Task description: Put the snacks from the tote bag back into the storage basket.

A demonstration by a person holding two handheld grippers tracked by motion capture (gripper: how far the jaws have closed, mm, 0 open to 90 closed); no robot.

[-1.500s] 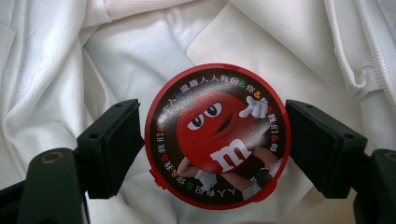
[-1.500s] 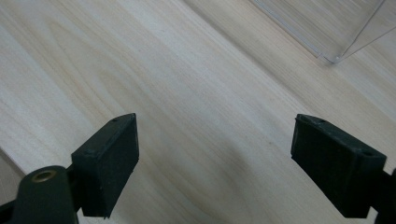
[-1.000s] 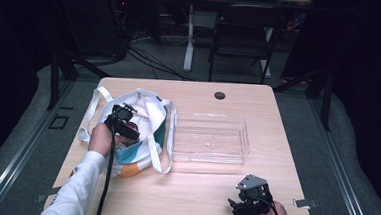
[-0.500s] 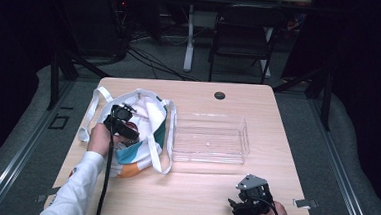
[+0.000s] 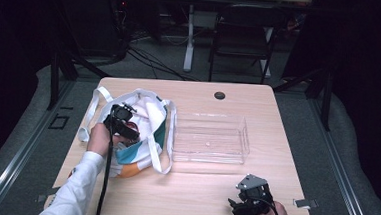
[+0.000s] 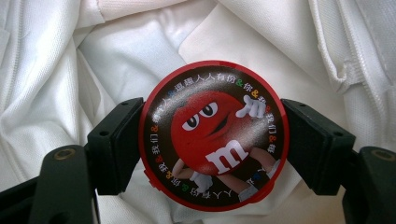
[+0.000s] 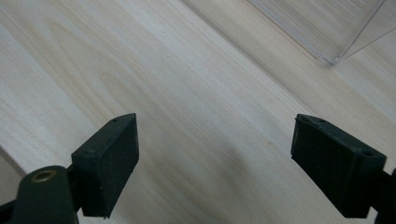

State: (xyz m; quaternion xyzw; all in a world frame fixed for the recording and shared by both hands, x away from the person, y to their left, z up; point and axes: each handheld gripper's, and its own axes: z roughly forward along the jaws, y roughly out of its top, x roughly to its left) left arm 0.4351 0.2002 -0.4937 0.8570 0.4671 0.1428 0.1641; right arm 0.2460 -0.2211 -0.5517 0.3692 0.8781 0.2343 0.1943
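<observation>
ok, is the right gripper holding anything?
No. In the right gripper view the right gripper has its jaws wide apart over bare wooden table, with nothing between them.

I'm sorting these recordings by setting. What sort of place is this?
Probably a lab or studio recording bay: a lone wooden table ringed by dark curtains, cables trailing across the floor behind, and a folding chair pushed back.

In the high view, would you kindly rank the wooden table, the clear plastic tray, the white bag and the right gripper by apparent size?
1. Wooden table.
2. Clear plastic tray and white bag: these look about alike, so I will not rank them.
3. Right gripper, plainly the smallest.
</observation>
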